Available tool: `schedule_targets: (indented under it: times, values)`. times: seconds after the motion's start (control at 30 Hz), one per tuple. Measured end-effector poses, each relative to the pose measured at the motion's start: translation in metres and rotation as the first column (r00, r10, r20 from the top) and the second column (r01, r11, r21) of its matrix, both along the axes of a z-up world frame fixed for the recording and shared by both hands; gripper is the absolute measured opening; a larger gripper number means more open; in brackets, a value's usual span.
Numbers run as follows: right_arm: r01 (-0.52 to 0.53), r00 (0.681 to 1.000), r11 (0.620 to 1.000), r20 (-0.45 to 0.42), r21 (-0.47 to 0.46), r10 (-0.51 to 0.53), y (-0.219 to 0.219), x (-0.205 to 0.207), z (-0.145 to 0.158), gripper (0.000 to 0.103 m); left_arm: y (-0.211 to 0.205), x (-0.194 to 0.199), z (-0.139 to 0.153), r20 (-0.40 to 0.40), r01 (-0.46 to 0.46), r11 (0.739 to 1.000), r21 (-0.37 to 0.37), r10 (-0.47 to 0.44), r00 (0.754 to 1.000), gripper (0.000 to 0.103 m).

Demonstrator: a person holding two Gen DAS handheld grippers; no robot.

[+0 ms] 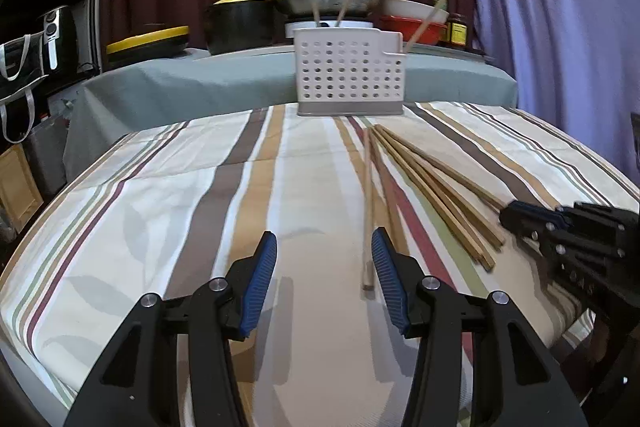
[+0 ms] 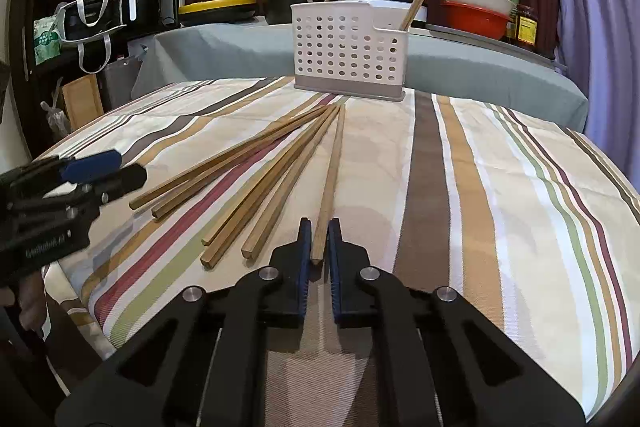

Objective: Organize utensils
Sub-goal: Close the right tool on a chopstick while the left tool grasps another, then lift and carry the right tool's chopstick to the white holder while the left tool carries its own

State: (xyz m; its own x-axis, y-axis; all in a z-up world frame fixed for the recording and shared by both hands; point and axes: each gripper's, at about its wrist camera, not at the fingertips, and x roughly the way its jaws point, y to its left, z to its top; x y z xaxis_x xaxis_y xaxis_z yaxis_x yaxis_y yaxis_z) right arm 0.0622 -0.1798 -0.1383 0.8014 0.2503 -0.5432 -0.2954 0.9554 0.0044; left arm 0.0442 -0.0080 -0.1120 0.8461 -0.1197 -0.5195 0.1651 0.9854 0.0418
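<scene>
A: So, status. Your right hand-held gripper [image 2: 319, 241] has its fingers nearly together around the near end of one chopstick [image 2: 330, 183]; contact not certain from its own view, stick flat on the worktop [image 2: 500, 187].

B: And the left?

A: Your left hand-held gripper [image 1: 324, 259] is spread wide, holding nothing, low over the cloth. A pale chopstick [image 1: 368, 203] lies just inside its right finger, not gripped.

B: Progress?

A: Three sticks stand in the caddy [image 2: 346, 53] at the far edge: two in the tall section, one leaning out of the low section. Loose pile [image 2: 248, 179] on the cloth: five more in the right view besides the one you are closing on, fanned with far tips converging near the caddy base. So roughly a third done, by my estimate.

B: Left to do?

A: Lift this stick, drop it in the caddy, repeat for the rest. Only chopsticks visible; no other utensils seen.
</scene>
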Motion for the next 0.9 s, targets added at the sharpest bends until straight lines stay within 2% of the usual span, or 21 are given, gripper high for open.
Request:
schedule_targets:
  times: [0.23, 0.43, 0.73, 0.8, 0.9]
  values:
    - [0.028, 1.0, 1.0, 0.013, 0.011, -0.028, -0.008, 0.0, 0.004, 0.007, -0.013, -0.004, -0.002, -0.001, 0.039, 0.999, 0.033, -0.039, 0.999, 0.049]
    - [0.041, 0.999, 0.999, 0.019, 0.017, -0.041, -0.013, -0.001, 0.005, 0.007, -0.009, 0.001, -0.005, -0.029, 0.032, 0.999, 0.005, -0.032, 0.999, 0.045]
    - [0.042, 0.999, 0.999, 0.023, 0.016, -0.042, -0.014, -0.001, 0.006, 0.007, -0.012, 0.004, -0.011, -0.054, 0.059, 0.998, -0.006, -0.059, 0.997, 0.025]
    - [0.042, 0.999, 0.999, 0.025, 0.015, -0.042, -0.014, -0.002, 0.007, 0.006, -0.012, 0.004, -0.01, -0.055, 0.061, 0.998, -0.01, -0.062, 0.997, 0.013]
    - [0.041, 0.999, 0.999, 0.032, 0.012, -0.041, -0.015, -0.003, 0.009, 0.006, -0.01, 0.005, -0.009, -0.056, 0.054, 0.998, -0.011, -0.055, 0.997, 0.008]
